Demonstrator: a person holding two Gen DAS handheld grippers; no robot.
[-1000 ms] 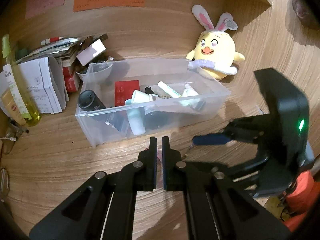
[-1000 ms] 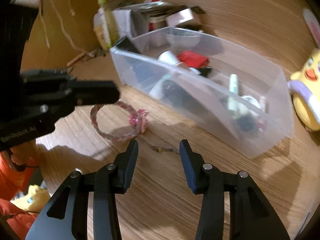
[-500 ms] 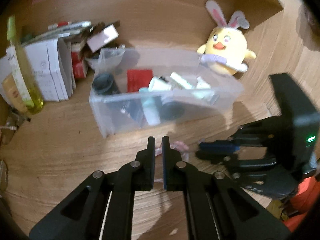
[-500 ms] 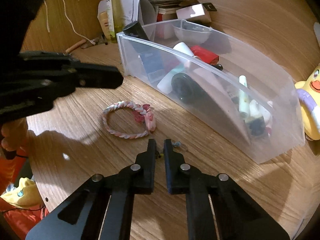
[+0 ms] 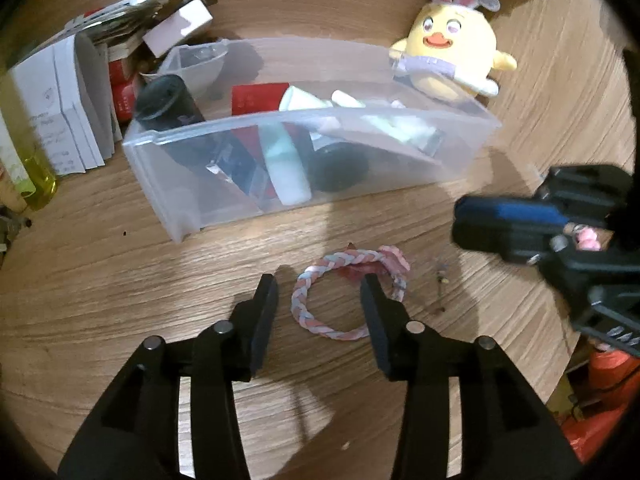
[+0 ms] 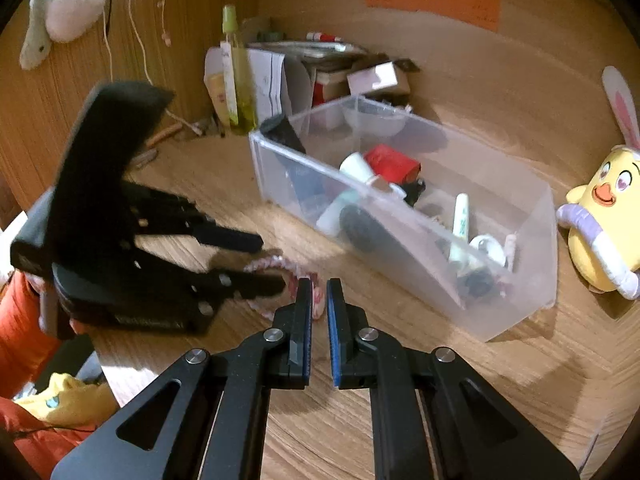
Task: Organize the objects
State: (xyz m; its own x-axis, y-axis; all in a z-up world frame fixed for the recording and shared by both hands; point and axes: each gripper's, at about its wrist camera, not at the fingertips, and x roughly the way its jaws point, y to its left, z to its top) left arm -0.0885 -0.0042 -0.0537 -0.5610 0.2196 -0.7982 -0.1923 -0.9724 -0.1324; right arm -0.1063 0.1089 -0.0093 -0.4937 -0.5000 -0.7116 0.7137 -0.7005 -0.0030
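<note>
A pink and white braided bracelet [image 5: 316, 292] lies on the wooden desk in front of a clear plastic bin [image 5: 472, 140]. My left gripper [image 5: 320, 288] is open, its fingers on either side of the bracelet's left part. My right gripper [image 6: 319, 292] is shut and raised above the desk; I cannot tell whether it holds anything. It shows at the right of the left wrist view [image 5: 516, 228]. A small thin pin [image 5: 441, 284] lies on the desk right of the bracelet. The bracelet is partly hidden behind the fingers in the right wrist view [image 6: 264, 266].
The bin [image 6: 520, 280] holds tubes, a red box [image 6: 390, 164] and dark containers. A yellow plush chick [image 5: 448, 60] sits behind it. Papers and boxes [image 5: 68, 92] and a yellow bottle [image 6: 238, 80] stand at the back left.
My left gripper has opened and dropped around the bracelet. My right gripper closed near the pin half a second ago and has since lifted up and back.
</note>
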